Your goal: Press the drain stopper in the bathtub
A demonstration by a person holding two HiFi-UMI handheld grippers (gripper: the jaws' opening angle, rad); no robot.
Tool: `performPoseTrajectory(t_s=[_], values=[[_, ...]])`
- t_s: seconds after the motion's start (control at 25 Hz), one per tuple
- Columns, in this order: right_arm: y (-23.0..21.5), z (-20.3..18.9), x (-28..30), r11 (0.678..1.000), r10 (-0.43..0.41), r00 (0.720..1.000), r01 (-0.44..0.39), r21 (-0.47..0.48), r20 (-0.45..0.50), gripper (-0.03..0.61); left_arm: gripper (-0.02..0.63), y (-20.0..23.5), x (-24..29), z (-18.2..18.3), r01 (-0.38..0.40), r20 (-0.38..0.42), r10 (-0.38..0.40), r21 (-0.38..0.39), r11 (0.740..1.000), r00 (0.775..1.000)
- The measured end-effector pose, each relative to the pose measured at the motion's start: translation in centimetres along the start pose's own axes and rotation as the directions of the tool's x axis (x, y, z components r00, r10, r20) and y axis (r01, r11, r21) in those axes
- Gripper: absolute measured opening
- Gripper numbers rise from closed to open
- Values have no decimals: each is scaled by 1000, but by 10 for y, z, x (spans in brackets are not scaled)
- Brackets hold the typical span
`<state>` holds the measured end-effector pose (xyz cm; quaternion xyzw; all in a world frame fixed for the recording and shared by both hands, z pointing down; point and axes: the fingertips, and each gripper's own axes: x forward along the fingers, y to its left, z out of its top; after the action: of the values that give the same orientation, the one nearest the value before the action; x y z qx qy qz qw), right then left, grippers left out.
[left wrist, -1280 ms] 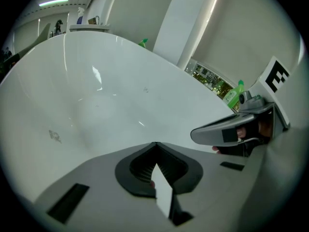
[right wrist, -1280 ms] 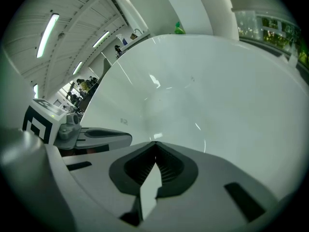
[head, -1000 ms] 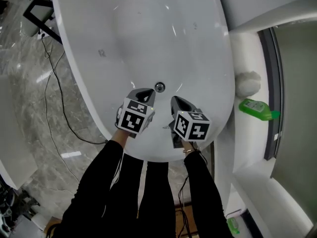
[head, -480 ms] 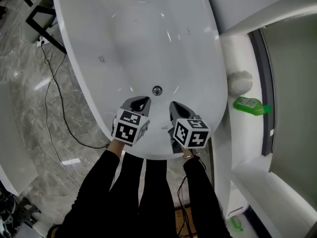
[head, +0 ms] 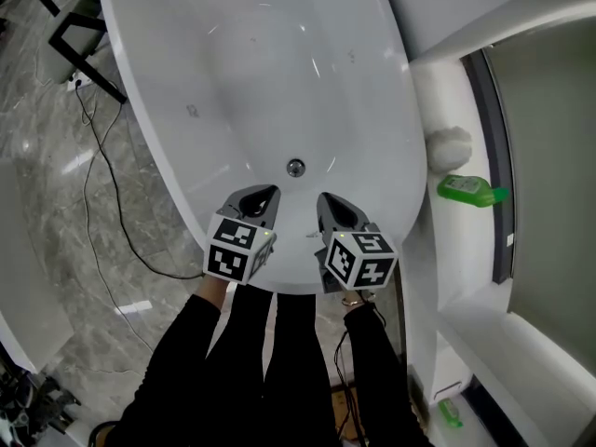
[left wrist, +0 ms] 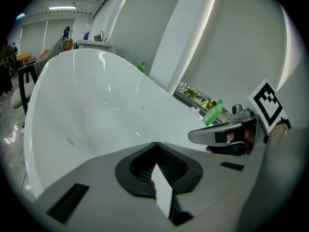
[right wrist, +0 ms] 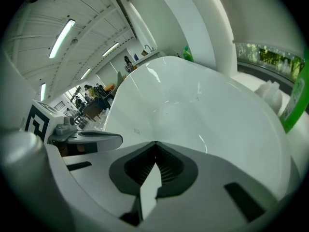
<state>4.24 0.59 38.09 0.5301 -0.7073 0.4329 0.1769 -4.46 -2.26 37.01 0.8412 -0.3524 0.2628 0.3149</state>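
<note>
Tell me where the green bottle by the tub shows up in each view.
Head view: bottle at mid right, on the ledge beside the tub.
Left gripper view: bottle right of centre, past the tub's rim.
Right gripper view: bottle cut off by the right edge.
Shared landmark: the white tub, in the middle of each view.

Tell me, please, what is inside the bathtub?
Only the round metal drain stopper shows, on the bathtub floor. The left gripper and right gripper hide part of the near end.
</note>
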Motion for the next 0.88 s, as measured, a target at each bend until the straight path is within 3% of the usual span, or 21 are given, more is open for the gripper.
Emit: performPoseTrajectory(t_s=[0.44,0.88], values=[[17,-15,-27,1000,25,999,-25,2,24,2,8,-13,-28,12,21,65,-21,4,1000,998],[15,2,-56,1000,7,997,-7,-4,82,2,8,-17,-50,31,16,109,-16,5,1000,994]])
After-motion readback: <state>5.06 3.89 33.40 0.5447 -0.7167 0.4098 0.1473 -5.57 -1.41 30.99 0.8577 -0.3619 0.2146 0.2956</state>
